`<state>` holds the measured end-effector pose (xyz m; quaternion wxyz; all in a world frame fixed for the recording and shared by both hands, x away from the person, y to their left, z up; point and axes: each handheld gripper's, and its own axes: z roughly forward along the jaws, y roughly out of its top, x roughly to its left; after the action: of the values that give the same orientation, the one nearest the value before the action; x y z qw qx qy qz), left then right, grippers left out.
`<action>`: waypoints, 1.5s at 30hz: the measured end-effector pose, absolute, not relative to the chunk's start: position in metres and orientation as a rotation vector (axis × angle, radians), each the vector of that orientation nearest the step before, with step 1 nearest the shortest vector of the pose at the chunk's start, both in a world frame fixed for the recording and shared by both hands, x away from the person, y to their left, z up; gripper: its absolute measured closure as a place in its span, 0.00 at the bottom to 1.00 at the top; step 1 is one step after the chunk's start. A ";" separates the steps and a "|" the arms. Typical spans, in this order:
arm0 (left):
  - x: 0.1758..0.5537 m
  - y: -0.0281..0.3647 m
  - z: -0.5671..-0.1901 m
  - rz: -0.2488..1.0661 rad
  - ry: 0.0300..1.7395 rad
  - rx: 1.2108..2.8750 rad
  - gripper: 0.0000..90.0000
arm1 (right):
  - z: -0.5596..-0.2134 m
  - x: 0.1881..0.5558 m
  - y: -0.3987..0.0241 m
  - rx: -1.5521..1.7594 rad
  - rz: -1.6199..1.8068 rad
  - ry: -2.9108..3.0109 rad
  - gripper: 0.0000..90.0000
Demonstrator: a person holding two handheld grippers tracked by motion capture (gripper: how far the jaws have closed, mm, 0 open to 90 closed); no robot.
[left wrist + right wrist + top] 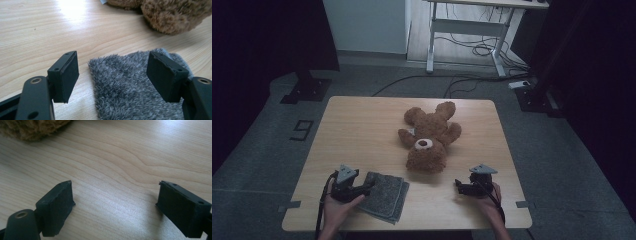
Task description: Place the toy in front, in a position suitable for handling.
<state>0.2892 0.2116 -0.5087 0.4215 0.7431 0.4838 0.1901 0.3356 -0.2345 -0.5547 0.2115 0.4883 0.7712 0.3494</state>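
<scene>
Left gripper view: left gripper [113,75] jaws spread wide, nothing clamped. They straddle the near corner of a folded grey cloth [130,87], one pad over bare table [37,32], the other over the cloth; contact cannot be told. Right gripper [115,207] jaws equally wide, bare wood between them. High view: cloth [384,195] lies at the near edge, just beside the left gripper [367,189]. Teddy [428,137] lies mid-table, beyond both grippers. Right gripper [460,186] near the teddy, apart from it.
</scene>
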 end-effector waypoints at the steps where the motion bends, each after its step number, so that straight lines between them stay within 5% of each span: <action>1: 0.289 0.212 -0.508 0.469 1.211 1.856 0.29 | -0.554 0.335 -0.235 1.357 0.977 2.144 0.15; 25: 0.312 0.155 -0.498 0.365 1.096 1.900 0.28 | -0.523 0.344 -0.244 1.323 1.228 2.060 0.22; 45: 0.361 0.088 -0.517 0.279 1.089 2.028 0.27 | -0.489 0.396 -0.228 1.283 1.296 2.050 0.25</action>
<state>0.3613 0.0882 -0.5165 0.3999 0.8017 0.4304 0.1104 0.3956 -0.2283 -0.4886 0.1977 0.4584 0.7324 0.4629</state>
